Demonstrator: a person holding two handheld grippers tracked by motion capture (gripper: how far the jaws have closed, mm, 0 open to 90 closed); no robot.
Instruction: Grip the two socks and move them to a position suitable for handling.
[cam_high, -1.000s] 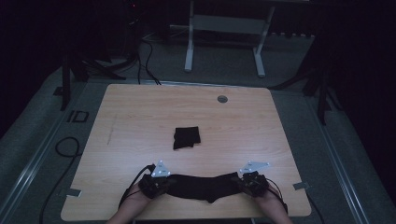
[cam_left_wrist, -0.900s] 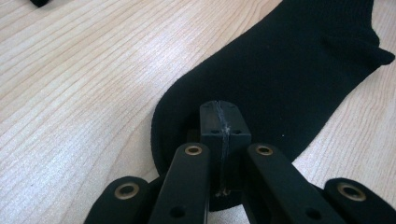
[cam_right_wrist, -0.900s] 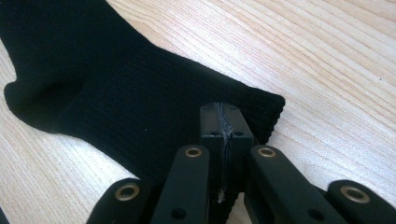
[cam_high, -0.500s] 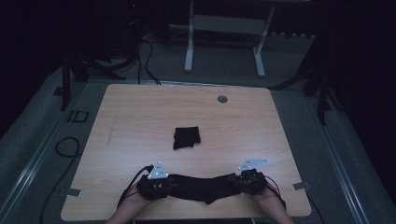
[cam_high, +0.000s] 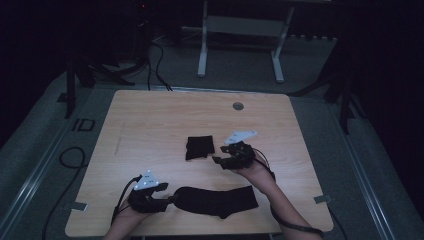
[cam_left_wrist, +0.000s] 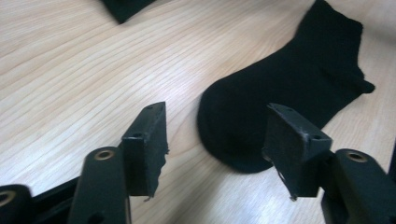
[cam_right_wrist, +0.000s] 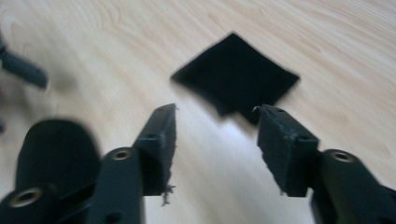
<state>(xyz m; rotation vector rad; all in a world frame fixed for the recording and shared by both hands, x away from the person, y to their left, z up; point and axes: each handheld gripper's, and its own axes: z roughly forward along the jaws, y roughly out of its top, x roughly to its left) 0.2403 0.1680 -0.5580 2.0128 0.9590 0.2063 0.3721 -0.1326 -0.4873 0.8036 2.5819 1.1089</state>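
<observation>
High view shows the right gripper (cam_high: 218, 161) beside the folded cloth (cam_high: 199, 147); left gripper view shows the left gripper (cam_left_wrist: 215, 140), jaws just opened and empty like the right's, at the sock (cam_left_wrist: 289, 88) toe.

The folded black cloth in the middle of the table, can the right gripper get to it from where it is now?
Probably yes. The right gripper sits just beside the folded cloth, jaws open and empty, with bare table between them.

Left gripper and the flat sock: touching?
Apart. In the left gripper view the open jaws of the left gripper, just opened, stand off the sock; bare wood shows between pad and toe.
</observation>
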